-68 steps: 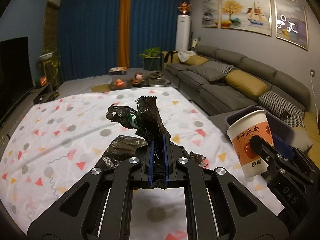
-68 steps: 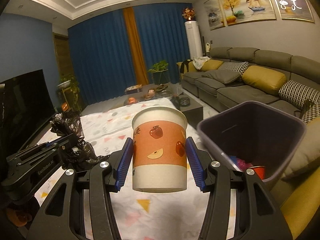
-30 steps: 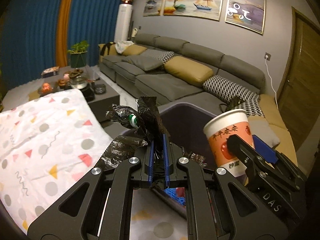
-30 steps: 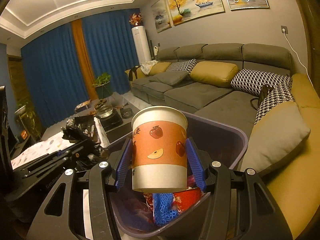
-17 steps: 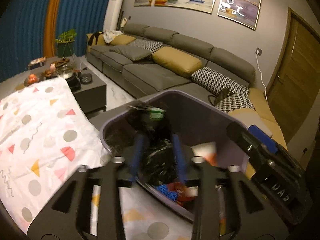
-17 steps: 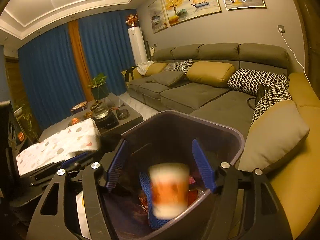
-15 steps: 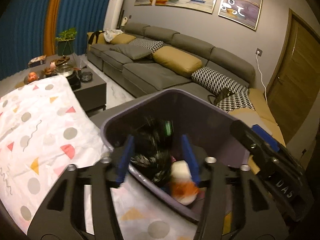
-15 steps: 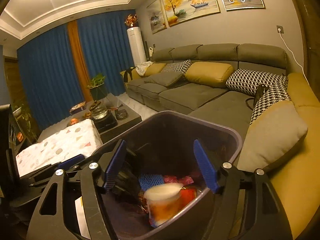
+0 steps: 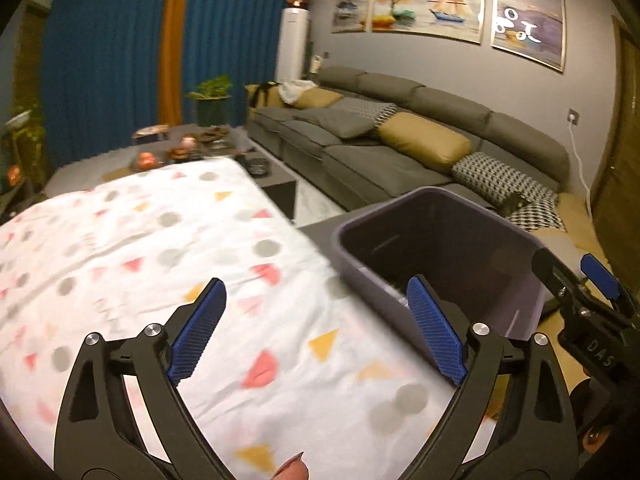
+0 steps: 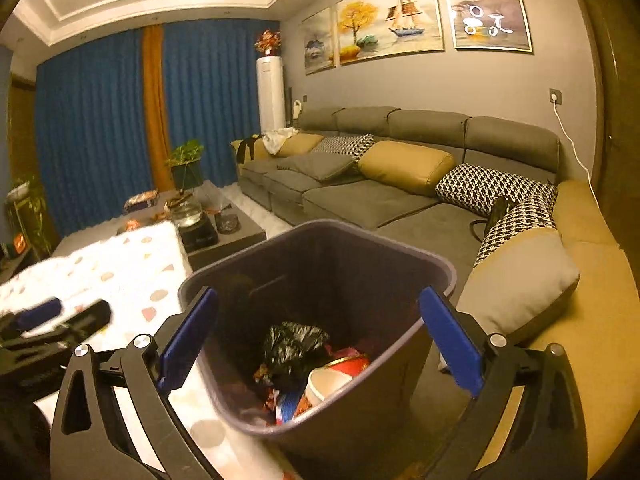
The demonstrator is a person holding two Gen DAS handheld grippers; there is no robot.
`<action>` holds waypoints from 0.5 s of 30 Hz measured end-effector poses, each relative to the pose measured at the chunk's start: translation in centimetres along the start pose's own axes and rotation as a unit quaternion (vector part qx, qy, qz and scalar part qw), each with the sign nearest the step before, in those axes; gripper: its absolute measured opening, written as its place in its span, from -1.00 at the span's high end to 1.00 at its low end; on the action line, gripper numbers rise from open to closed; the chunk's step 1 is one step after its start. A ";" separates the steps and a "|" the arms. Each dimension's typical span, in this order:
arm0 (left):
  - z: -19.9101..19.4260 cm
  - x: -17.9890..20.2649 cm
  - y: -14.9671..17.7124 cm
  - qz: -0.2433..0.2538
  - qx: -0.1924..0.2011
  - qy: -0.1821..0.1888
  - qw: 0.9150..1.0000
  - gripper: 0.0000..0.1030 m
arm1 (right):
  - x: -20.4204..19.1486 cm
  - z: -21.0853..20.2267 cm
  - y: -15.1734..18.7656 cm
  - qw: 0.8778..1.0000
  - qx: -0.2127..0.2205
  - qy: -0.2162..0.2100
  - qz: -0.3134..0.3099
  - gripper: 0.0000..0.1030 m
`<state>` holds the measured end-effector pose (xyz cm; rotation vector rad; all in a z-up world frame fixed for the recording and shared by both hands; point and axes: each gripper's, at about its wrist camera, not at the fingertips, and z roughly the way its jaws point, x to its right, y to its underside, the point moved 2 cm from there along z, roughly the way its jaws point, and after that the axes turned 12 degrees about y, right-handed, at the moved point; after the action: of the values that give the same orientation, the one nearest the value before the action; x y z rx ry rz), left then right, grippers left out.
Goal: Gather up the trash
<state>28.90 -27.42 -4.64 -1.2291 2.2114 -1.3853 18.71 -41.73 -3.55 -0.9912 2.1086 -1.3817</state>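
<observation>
Through my left wrist camera, my left gripper (image 9: 316, 334) hangs with its blue-padded fingers (image 9: 198, 332) spread wide and nothing between them. Below it lies the white tablecloth with coloured dots and triangles (image 9: 120, 248). The dark purple plastic waste bin (image 9: 516, 240) stands at the cloth's right edge, ahead and to the right of my fingers; the right pad overlaps the bin's near wall in this view, though I cannot tell whether it touches. My right gripper (image 9: 576, 276) shows at the far right, beside the bin's right rim. Beyond runs the long grey sectional sofa with mustard cushions (image 9: 400, 136).

Through my right wrist camera, my right gripper (image 10: 318, 342) is also spread wide and empty, its two blue pads (image 10: 448, 342) standing either side of the bin (image 10: 400, 252), whose mouth lies directly between and below them. Inside the bin, the crumpled black plastic bag (image 10: 294, 346) rests on top of the heap, and just right of it lies the white paper cup with an orange band (image 10: 326, 384), tipped on its side with its mouth toward me, among red and blue wrappers (image 10: 288, 406). My left gripper (image 10: 56, 320) is blurred at the left edge, over the tablecloth (image 10: 132, 272), well apart from the bin.
</observation>
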 end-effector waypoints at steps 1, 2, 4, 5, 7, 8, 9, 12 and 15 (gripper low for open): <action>-1.0 -0.1 0.3 0.002 0.005 -0.012 1.000 -0.80 | -0.2 -0.2 0.2 1.000 -0.001 -0.001 -0.005 -0.89; -1.9 -0.2 0.4 0.004 0.011 -0.023 1.000 -0.83 | -0.4 -0.5 0.4 1.000 -0.002 -0.002 -0.010 -0.89; -3.3 -0.3 0.7 0.007 0.018 -0.040 0.999 -0.88 | -0.7 -1.2 0.8 1.000 -0.003 -0.006 -0.017 -0.89; -4.2 -0.3 1.0 0.008 0.022 -0.047 0.999 -0.88 | -0.8 -1.7 1.0 1.000 -0.003 -0.010 -0.019 -0.89; -5.6 -0.6 1.3 0.008 0.025 -0.059 0.998 -0.88 | -1.1 -2.6 1.2 1.000 0.001 -0.016 -0.020 -0.89; -6.0 -0.6 1.4 0.008 0.025 -0.063 0.998 -0.88 | -1.1 -3.1 1.3 1.000 0.002 -0.019 -0.020 -0.89; -7.0 -0.6 2.0 0.009 0.026 -0.072 0.997 -0.88 | -1.1 -3.8 1.4 1.000 0.004 -0.021 -0.023 -0.89; -9.1 -0.9 2.8 0.001 0.032 -0.087 0.996 -0.88 | -1.2 -5.8 2.0 0.999 0.012 -0.024 -0.031 -0.89; -11.1 -1.1 3.7 -0.016 0.036 -0.093 0.995 -0.88 | -1.5 -7.8 2.6 0.999 0.019 -0.027 -0.040 -0.89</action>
<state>21.03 -19.03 -2.32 -1.3156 2.0077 -1.2932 13.54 -35.26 -2.76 -1.0957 2.0170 -1.4109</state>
